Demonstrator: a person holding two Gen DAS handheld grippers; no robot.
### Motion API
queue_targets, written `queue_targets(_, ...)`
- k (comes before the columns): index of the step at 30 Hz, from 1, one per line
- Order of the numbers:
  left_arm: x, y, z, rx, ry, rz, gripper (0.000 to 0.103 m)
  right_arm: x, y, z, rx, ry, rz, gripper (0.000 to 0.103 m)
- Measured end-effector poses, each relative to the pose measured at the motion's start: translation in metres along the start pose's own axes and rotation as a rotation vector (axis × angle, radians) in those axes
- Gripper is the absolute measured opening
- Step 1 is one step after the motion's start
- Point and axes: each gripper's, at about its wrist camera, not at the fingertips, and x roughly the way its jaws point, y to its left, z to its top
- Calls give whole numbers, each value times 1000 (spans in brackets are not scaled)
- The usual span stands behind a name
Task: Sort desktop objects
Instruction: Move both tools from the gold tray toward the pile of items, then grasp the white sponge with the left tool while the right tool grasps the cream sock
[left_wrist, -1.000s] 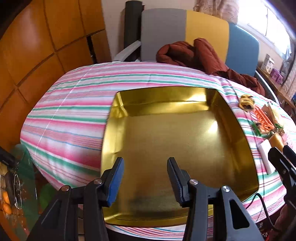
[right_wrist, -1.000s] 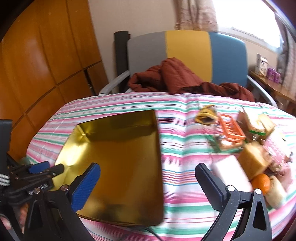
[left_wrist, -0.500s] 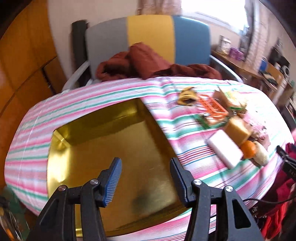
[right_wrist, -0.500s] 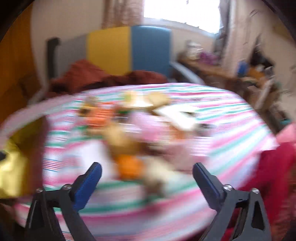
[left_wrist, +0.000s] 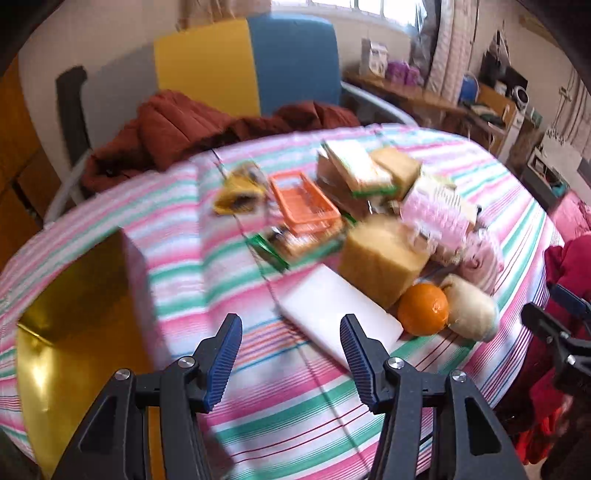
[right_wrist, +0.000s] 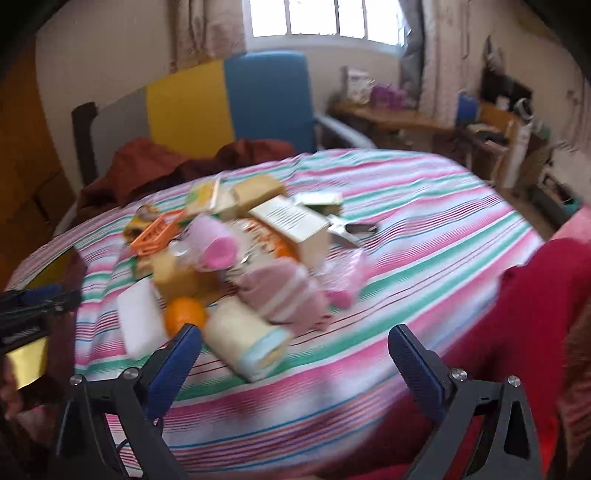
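A heap of objects lies on the striped tablecloth (left_wrist: 229, 280): a white block (left_wrist: 338, 315), an orange (left_wrist: 423, 308), a tan sponge block (left_wrist: 382, 258), an orange basket (left_wrist: 304, 203), boxes and pink items. A gold tray (left_wrist: 74, 332) lies at the left. My left gripper (left_wrist: 291, 356) is open and empty above the cloth, just short of the white block. My right gripper (right_wrist: 293, 363) is open wide and empty near the front edge, close to a cream roll (right_wrist: 245, 338), the orange (right_wrist: 184, 314) and a pink striped cloth (right_wrist: 284, 295).
A chair (left_wrist: 240, 62) with a rust-red jacket (left_wrist: 177, 129) stands behind the table. A red garment (right_wrist: 517, 314) lies at the right edge. Shelves with clutter (right_wrist: 480, 125) stand at the far right. The left gripper shows in the right wrist view (right_wrist: 33, 306).
Both grippers have swung right, from over the gold tray toward the heap of objects. The tray now sits at the left edge. Both stayed open and empty.
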Motion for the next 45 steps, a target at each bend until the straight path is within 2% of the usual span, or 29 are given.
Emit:
queue_targets(3, 21, 1, -4, -34, 70, -12, 56, 22, 7, -5, -56, 7, 10, 100)
queue_targets(5, 31, 5, -8, -59, 110, -16, 56, 34, 15, -10, -108, 40, -27, 95)
queue_targets(6, 35, 5, -9, -67, 121, -26, 56, 43, 16, -11, -113, 56, -30, 89)
queue_targets(10, 40, 11, -7, -124, 110, -84, 56, 56, 11, -19, -33, 85, 57, 87)
queue_targets(11, 40, 11, -7, -128, 112, -93, 56, 56, 10, -21, -21, 87, 73, 83)
queue_targets(12, 41, 9, -6, -131, 114, -99, 56, 54, 11, -24, -24, 94, 99, 68)
queue_targets(13, 44, 8, -5, -134, 118, -95, 56, 54, 14, -25, -31, 97, 134, 67)
queue_targets(16, 46, -1, -1, -146, 107, -106, 56, 50, 21, -29, -63, 78, 100, 66)
queue_targets(20, 53, -11, 12, -148, 101, -99, 57, 46, 19, -31, -37, 82, 104, 66)
queue_targets(22, 60, -16, 15, -128, 96, -81, 63, 43, 20, -34, -42, 77, 100, 66)
queue_targets(24, 64, -15, 14, -125, 95, -73, 75, 43, 21, -35, -53, 75, 95, 67)
queue_targets(26, 66, -5, 10, -147, 89, -98, 81, 47, 21, -37, -45, 99, 97, 67)
queue_targets(27, 65, 5, 6, -167, 85, -134, 82, 48, 21, -39, -46, 104, 91, 66)
queue_targets(28, 64, 10, 4, -178, 80, -154, 82, 47, 23, -40, -56, 94, 85, 66)
queue_targets(33, 55, 17, -2, -172, 91, -125, 79, 45, 24, -43, -78, 84, 72, 68)
queue_targets(35, 52, 17, 0, -206, 99, -160, 69, 42, 20, -41, -58, 86, 89, 68)
queue_targets(37, 53, 9, 7, -229, 111, -205, 69, 37, 16, -38, -48, 67, 88, 73)
queue_targets(40, 66, -6, 18, -226, 167, -177, 69, 30, 19, -34, -63, 25, 73, 77)
queue_targets(45, 76, -27, 27, -147, 161, -83, 76, 33, 19, -33, -53, 35, 82, 77)
